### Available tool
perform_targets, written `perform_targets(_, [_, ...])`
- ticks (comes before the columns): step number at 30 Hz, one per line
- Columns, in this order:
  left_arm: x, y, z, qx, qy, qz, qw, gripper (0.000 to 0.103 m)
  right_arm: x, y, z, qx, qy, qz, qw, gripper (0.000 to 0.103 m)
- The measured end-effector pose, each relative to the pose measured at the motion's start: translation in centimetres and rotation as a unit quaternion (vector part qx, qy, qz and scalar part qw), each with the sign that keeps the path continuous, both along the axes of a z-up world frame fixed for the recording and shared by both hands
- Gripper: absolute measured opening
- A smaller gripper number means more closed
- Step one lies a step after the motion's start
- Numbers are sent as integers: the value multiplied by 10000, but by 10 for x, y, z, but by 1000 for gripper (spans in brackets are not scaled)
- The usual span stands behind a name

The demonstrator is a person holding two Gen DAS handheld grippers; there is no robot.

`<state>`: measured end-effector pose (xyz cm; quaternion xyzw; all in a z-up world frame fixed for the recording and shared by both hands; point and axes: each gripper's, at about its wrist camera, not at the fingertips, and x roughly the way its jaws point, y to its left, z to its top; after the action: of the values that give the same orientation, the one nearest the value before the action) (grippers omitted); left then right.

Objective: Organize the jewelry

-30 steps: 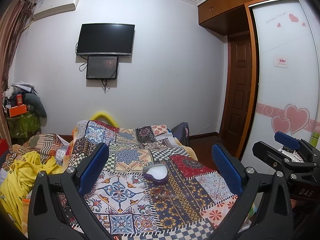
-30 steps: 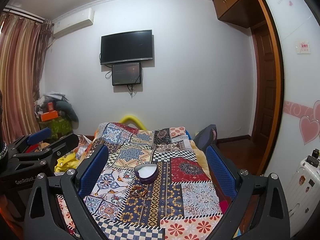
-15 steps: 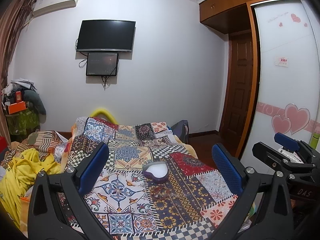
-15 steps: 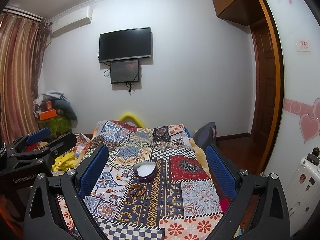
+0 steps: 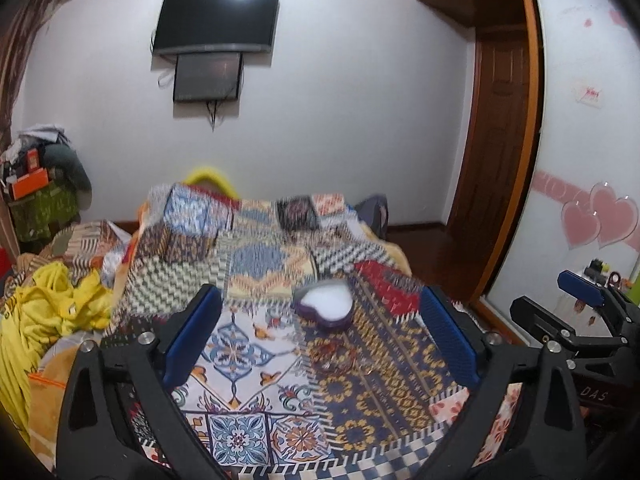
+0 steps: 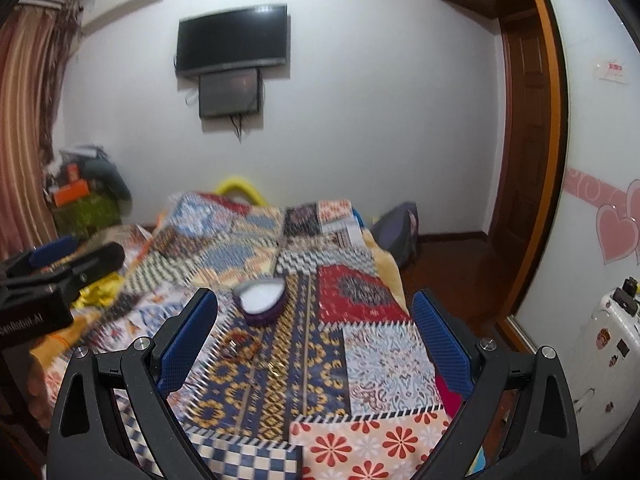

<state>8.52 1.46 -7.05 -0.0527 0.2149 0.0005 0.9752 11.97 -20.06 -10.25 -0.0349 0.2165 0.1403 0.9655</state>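
quilt (image 5: 248,360) ahead bare | heart box (image 5: 325,307) mid-quilt, jewelry (image 5: 334,358) just before it | yellow cloth (image 5: 52,304) heaped left

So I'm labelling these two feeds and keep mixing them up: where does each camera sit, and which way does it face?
Left wrist: on the left gripper, facing along the bed toward the TV wall; its open fingers frame the view, the right gripper at the right edge.
Right wrist: on the right gripper, same heading; open fingers, left gripper at left.
Shared: heart-shaped box, jewelry, quilt.
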Motion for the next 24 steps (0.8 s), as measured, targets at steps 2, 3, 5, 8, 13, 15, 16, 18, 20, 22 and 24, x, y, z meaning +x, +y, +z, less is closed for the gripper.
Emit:
perform_targets(2, [13, 2, -13, -8, 247, -27, 9997, 90, 10, 0, -15, -87, 210, -26, 9997, 97])
perform_targets(3, [20, 4, -20, -18, 386, -56, 9992, 88, 14, 0, -21, -116, 292, -31, 9995, 96])
perform_targets(5, [32, 7, -35, -47, 630, -96, 9980, 84, 20, 1, -32, -183, 494, 16, 9986, 91])
perform_targets(8, [45, 12, -56, -97, 980, -101, 9951, 77, 32, 4, -55, -258, 889, 244, 9954, 78])
perform_targets(13, [65, 14, -92, -199, 1515, -196, 9881, 60, 50, 11, -79, -428, 1218, 485, 9904, 61])
perform_targets(15, [72, 13, -106, -262, 1732, -274, 9842, 53, 60, 14, -91, -406, 1428, 657, 9867, 52])
perform_targets(16, [75, 13, -111, -302, 1811, -307, 9825, 49, 64, 18, -95, -387, 1481, 716, 9856, 48])
perform_targets(18, [82, 13, -121, -384, 1948, -359, 9794, 43, 72, 22, -103, -344, 1658, 906, 9814, 45])
perform_targets(20, [86, 13, -127, -441, 2019, -402, 9776, 39, 80, 29, -111, -381, 1755, 1040, 9782, 41])
perform_targets(22, [89, 12, -131, -506, 2071, -483, 9758, 35, 86, 34, -117, -419, 1855, 1163, 9748, 38])
perform_targets(24, [92, 8, -134, -507, 2111, -582, 9744, 34, 90, 40, -124, -475, 1945, 1291, 9712, 35])
